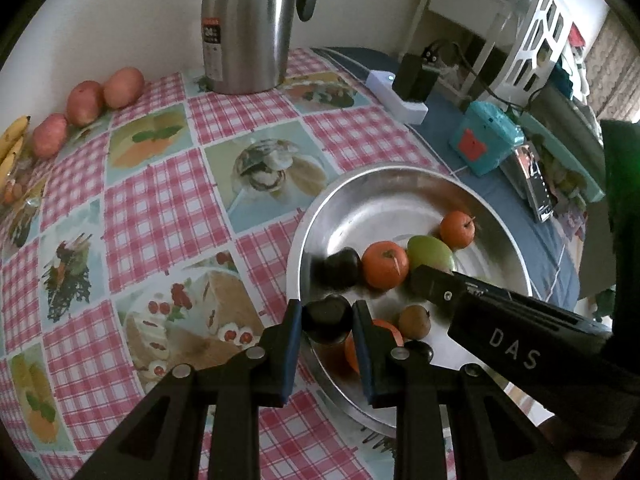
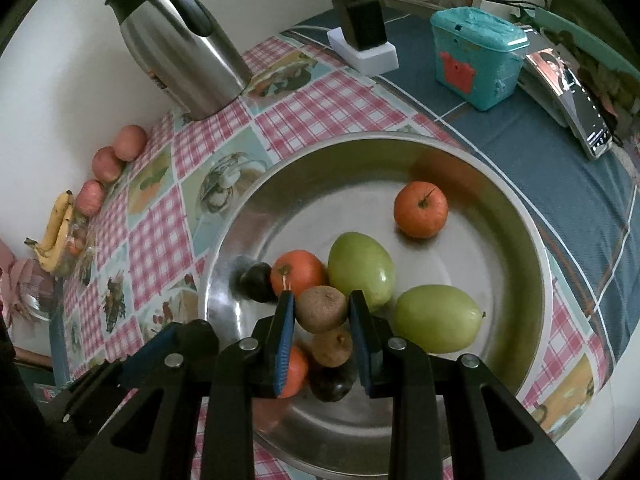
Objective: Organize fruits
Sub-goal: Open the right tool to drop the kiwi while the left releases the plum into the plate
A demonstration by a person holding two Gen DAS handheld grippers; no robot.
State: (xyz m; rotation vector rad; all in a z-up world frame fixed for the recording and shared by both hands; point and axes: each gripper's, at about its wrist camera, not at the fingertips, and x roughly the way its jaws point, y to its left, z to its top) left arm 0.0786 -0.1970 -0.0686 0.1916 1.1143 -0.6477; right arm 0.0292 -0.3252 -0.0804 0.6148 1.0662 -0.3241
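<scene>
Both clamped: left hand-held gripper [image 1: 327, 320] on dark plum [image 1: 326, 317] at basin rim [image 1: 298, 248]; right hand-held gripper [image 2: 322, 310] on kiwi [image 2: 321, 309] mid-basin

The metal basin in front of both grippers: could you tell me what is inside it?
The metal basin holds oranges, two green mangoes, brown kiwis and dark plums. The grippers' fingers cover part of the pile, so the count stays uncertain.

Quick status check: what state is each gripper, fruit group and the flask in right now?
Left gripper: shut on a dark plum, over the bowl's rim.
Right gripper: shut on a kiwi, over the bowl.
Oranges, green fruits: loose in bowl.
Apples, bananas: on table by wall.
Flask: upright.
</scene>
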